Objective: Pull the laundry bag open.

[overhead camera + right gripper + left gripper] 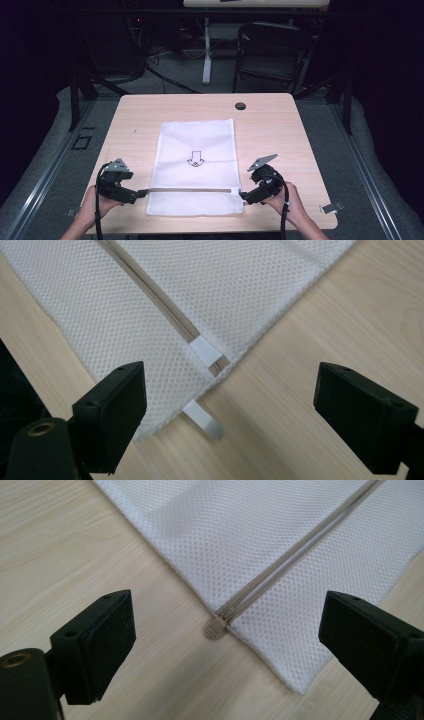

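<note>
A white mesh bag (196, 145) lies flat on the wooden table (280, 130), with a small arrow mark printed on it. A beige zipper (190, 190) runs across the bag near its front edge. The zipper's pull (216, 626) sits at the bag's left end. My left gripper (142, 192) hovers just off that end, open, its pads (112, 635) wide apart on either side of the pull and touching nothing. My right gripper (242, 196) is open at the bag's right end, above the zipper's white end patch (206, 351) and a loose white tab (202, 418).
A black round cap (240, 105) is set in the table near its far edge. A small grey clip-like object (331, 207) lies at the front right corner. A folding chair (270, 50) and a table leg stand beyond the far edge.
</note>
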Available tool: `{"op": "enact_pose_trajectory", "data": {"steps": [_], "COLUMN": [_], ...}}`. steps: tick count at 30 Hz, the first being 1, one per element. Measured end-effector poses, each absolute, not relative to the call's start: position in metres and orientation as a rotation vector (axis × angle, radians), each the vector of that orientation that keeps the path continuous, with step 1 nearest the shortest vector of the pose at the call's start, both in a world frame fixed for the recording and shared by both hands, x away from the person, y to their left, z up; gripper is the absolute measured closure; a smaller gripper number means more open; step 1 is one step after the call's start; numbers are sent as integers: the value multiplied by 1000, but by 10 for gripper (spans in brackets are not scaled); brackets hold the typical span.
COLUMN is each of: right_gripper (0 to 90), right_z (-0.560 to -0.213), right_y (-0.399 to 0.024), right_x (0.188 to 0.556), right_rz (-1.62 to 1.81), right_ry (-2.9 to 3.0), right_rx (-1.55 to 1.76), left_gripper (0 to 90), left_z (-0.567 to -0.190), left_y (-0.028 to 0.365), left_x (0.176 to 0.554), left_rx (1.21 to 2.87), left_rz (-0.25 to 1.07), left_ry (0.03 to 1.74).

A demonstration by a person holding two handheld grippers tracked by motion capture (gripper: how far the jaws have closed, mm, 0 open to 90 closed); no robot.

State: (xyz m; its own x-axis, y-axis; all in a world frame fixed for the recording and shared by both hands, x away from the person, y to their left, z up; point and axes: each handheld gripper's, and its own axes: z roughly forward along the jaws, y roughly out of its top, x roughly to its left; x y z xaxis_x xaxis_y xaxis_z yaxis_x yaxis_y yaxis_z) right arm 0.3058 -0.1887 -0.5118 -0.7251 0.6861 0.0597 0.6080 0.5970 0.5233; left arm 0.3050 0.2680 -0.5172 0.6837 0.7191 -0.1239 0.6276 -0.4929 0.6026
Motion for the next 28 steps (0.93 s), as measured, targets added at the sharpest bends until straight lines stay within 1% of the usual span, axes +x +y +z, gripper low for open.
{"op": "enact_pose_trajectory", "data": {"steps": [2,4,9,14,22,26,28], "right_gripper": [118,95,68,23,5,0,0], "right_z": [-512,-512,-511,-512,-518,-522,-524], "right_y": [-195,-201,-222,-242,-254,-252,-251], "right_x": [304,301,290,277,267,269,269], "right_rz": [796,782,778,724,684,688,654], "right_ry": [2662,2656,2608,2553,2525,2553,2565], "right_rx": [1109,1127,1184,1258,1311,1291,1278], "left_gripper": [61,60,41,35,32,30,24], "left_z": [-516,-515,-512,-512,-516,-521,-523], "left_y": [268,267,267,267,273,268,266], "left_x": [302,299,291,284,280,284,287], "left_rx": [2256,2260,2244,2252,2244,2312,2330], "left_rz": [183,197,213,257,273,295,286], "left_ry": [1070,1106,1209,1255,1260,1224,1215]}}
